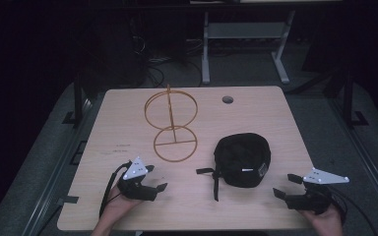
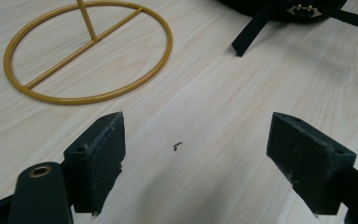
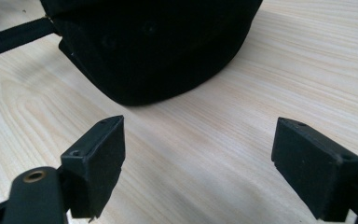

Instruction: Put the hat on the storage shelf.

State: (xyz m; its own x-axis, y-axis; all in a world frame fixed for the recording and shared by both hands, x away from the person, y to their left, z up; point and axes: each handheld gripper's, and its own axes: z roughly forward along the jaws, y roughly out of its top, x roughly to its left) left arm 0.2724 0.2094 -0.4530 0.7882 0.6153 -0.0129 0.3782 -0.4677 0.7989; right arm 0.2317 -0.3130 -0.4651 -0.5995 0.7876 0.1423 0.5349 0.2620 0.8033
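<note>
**Hand-held grippers wait, spread, near the cap**

Both my hand-held grippers, left and right, rest with jaws apart, holding nothing. A black cap lies on the table between them, beside a gold wire stand. I should approach low and pinch its rim squarely.

Light wood-grain desk, rounded corners, a cable hole seen near its far edge. A gold wire stand is set on it centre-left; a black cap with loose strap is laid just right of it.
</note>
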